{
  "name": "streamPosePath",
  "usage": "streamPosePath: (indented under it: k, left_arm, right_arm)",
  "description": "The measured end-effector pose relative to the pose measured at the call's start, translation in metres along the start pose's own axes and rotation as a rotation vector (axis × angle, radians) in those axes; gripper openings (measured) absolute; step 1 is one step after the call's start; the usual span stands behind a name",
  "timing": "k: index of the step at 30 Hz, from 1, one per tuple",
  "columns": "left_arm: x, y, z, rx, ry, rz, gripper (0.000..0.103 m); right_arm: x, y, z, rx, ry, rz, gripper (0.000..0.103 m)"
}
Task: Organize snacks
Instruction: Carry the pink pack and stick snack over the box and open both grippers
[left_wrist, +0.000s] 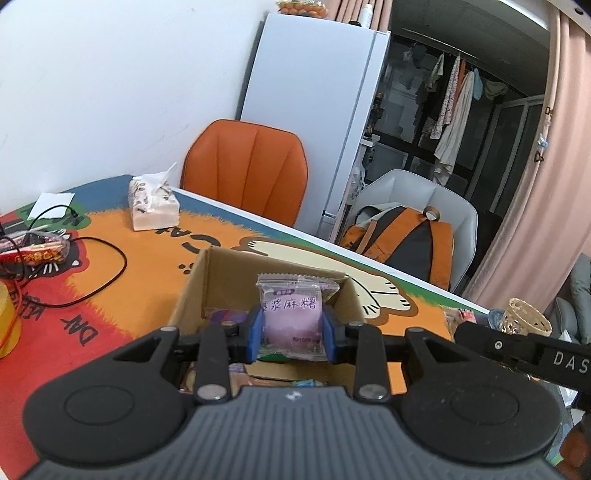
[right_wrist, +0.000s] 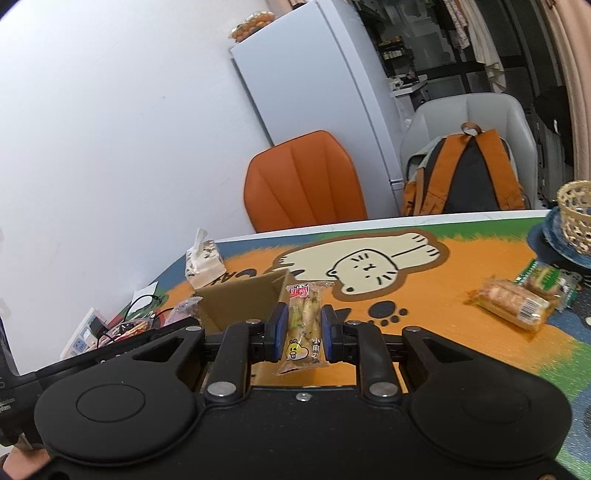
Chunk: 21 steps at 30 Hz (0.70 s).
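Note:
My left gripper (left_wrist: 292, 326) is shut on a purple mochi packet (left_wrist: 291, 314) and holds it above the open cardboard box (left_wrist: 221, 280); a few snack packets lie inside the box. My right gripper (right_wrist: 303, 328) is shut on a clear packet of yellowish snack sticks (right_wrist: 304, 325), held just right of the same box (right_wrist: 240, 299). Two wrapped bread snacks (right_wrist: 511, 302) and a green packet (right_wrist: 550, 282) lie on the mat at the right. The left gripper with its purple packet (right_wrist: 183, 306) shows at the left of the right wrist view.
A tissue pack (left_wrist: 153, 206) stands at the table's back. A black cable (left_wrist: 92, 273), red snack packets (left_wrist: 33, 253) and a yellow tape roll (left_wrist: 7, 325) lie at the left. A woven basket (right_wrist: 576, 218) sits at the right. An orange chair (left_wrist: 247, 170) and a grey chair with a backpack (left_wrist: 406, 240) stand behind the table.

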<state>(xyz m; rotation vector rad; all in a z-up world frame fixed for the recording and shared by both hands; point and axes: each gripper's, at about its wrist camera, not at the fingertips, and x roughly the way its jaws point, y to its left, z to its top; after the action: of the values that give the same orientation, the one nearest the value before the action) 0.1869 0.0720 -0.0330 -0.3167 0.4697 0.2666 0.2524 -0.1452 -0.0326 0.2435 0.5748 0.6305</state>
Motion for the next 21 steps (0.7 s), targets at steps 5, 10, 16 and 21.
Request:
streamPosePath:
  k: [5,10,16,21]
  left_arm:
    - [0.008,0.009,0.000,-0.017,0.017,0.003,0.032]
    - [0.013,0.030,0.001,-0.073,0.024,0.016,0.046]
    - [0.006,0.048,0.005,-0.115,0.005,0.021,0.047]
    - [-0.004,0.050,0.007,-0.119,-0.008,0.014,0.047]
  right_arm:
    - [0.012,0.015,-0.001,-0.026,0.018,0.013,0.021]
    - [0.025,0.028,-0.002,-0.056,0.040,0.012,0.021]
    - [0.039,0.043,-0.003,-0.073,0.055,0.017,0.021]
    - [0.048,0.056,-0.001,-0.093,0.052,0.034,0.026]
